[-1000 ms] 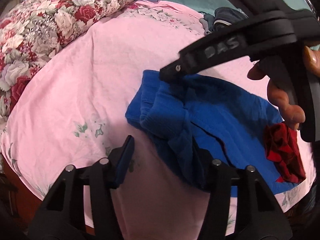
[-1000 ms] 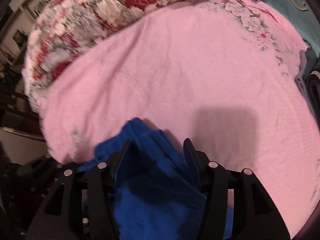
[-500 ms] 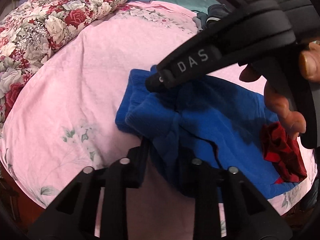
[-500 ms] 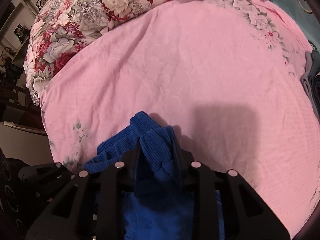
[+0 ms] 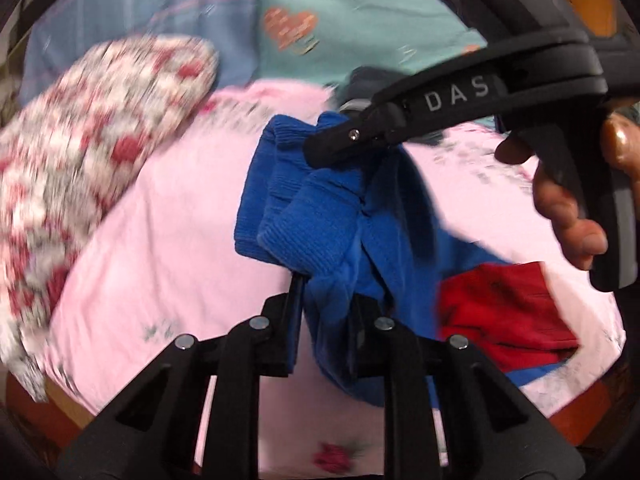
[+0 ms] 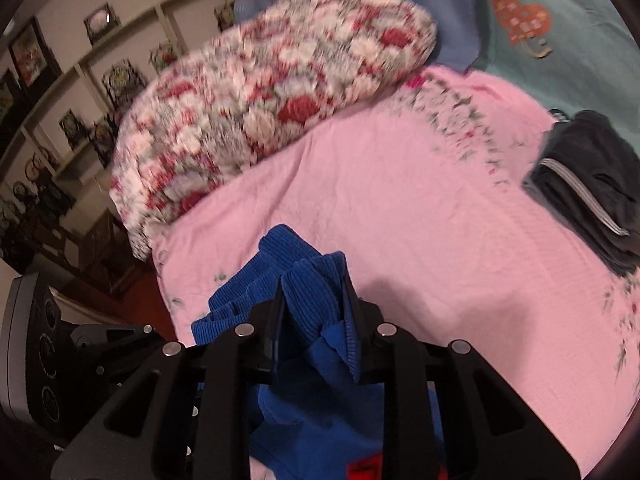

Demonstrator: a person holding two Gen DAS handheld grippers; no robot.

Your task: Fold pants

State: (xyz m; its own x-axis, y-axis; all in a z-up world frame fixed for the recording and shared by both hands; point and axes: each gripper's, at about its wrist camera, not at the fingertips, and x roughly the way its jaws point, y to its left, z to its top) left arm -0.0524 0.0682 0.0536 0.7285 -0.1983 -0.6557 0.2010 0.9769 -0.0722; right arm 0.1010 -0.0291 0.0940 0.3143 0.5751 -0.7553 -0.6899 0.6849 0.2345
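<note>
1. Left claw (image 5: 324, 320): closed down on a bunched fold of the blue pants (image 5: 320, 220); cloth pinched between both fingers, just behind a ribbed cuff.
2. Right claw (image 6: 316, 336): likewise clamped on pants fabric, a ribbed cuff pushed up between its fingers; also seen in the left view (image 5: 332, 148), gripping the upper cuff close beside the left claw's hold.
3. Right hand (image 5: 576, 208): wrapped round the right tool's handle, trigger squeezed by the look of it.
4. Pants: cuff end lifted off the bed (image 6: 420, 208), the rest trailing down toward the near edge. Two grips set side by side, probably to keep both leg ends level while carried over for a fold.
5. Red cloth (image 5: 500, 320): lying on or against the lower part of the pants; whether attached or separate, cannot tell.
6. Floral quilt (image 6: 272, 80): bundled at the far left of the bed, apart from the pants.
7. Dark garment (image 6: 588, 184): striped trim, at the right edge of the bed, well clear.
8. Fold stage, judged: early, leg ends gathered, not yet laid down.
</note>
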